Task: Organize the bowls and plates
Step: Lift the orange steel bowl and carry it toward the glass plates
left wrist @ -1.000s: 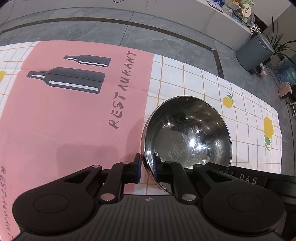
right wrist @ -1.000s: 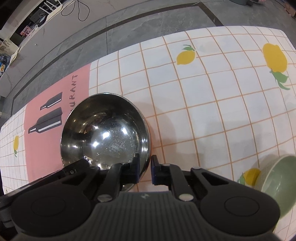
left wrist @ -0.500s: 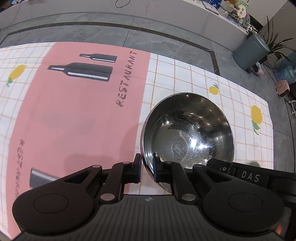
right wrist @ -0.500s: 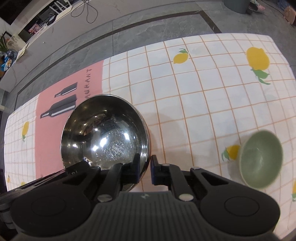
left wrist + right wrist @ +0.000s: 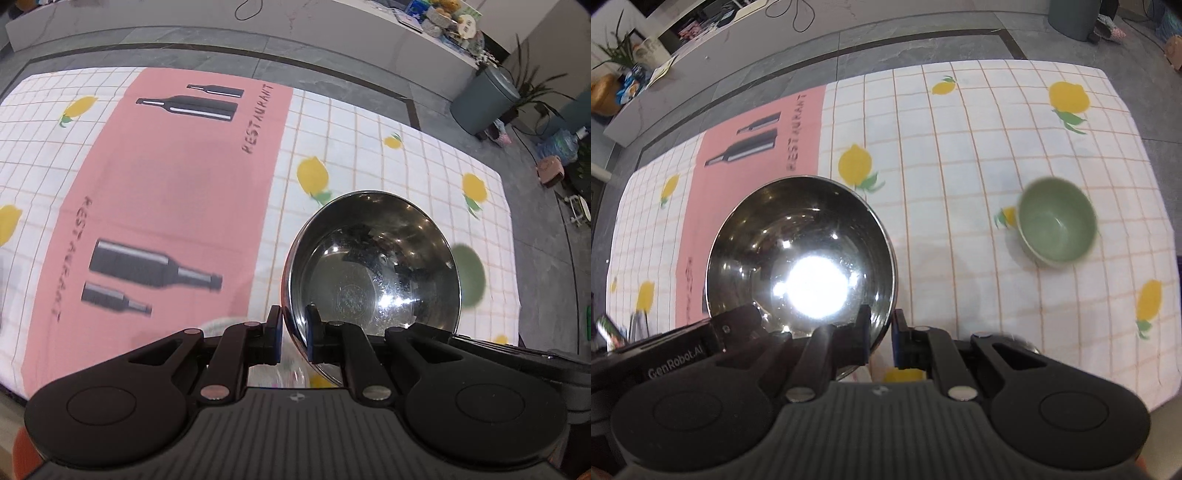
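While both cameras now take in far more of the tablecloth [image 5: 177, 192] than a second ago, the steel bowl [image 5: 373, 269] stays pinched at its near rim: the left hand-held gripper [image 5: 293, 334] clamps one side, the right hand-held gripper [image 5: 881, 338] the other, each with one finger inside. Lifted above the surface, it fills the lower centre. A green bowl [image 5: 1057, 226], formerly cut off at the lower right edge, now sits whole at centre right, blurred.
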### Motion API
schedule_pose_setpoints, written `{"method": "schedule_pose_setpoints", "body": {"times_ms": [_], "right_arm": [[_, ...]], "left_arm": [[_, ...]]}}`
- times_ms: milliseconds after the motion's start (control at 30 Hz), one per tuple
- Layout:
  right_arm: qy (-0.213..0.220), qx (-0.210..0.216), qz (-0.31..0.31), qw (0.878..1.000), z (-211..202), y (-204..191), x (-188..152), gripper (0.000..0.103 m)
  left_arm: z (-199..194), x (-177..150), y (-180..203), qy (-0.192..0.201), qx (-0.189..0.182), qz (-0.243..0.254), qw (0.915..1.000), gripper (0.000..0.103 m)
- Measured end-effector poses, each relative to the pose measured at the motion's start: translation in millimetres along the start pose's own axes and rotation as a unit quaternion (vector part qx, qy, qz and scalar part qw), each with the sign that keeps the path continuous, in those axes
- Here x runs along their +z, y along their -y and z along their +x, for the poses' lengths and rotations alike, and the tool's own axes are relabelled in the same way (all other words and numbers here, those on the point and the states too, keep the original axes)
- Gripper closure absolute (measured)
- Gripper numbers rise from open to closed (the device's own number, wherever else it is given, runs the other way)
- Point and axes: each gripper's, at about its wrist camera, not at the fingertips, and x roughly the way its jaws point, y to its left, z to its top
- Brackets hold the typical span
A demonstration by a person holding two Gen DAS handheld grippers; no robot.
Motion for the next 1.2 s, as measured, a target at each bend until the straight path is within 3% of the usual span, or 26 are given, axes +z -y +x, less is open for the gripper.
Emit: {"method": "schedule_pose_setpoints", "body": {"times_ms": [233, 533, 967, 1200], "right_arm": [[0.013, 0.005, -0.013, 1.0, -34, 21, -55, 0.093], [0.01, -0.033, 0.006, 0.999, -46, 71, -93, 0.094], [-0.033, -0.057, 0.024, 0.998, 1, 117, -94, 0.094], [-0.042, -0.052, 0.022, 0.998, 15, 123, -87, 0.094]], "left_arm": [[-22, -46, 24, 0.004, -0.018, 0.025, 0.9995, 0.089], [8, -81, 64, -0.039, -0.053, 0.06, 0.996, 0.088], [61, -87, 84, -0.082, -0.037, 0.061, 0.9941, 0.088], [72, -86, 94, -0.08, -0.008, 0.096, 0.9922, 0.089]]}}
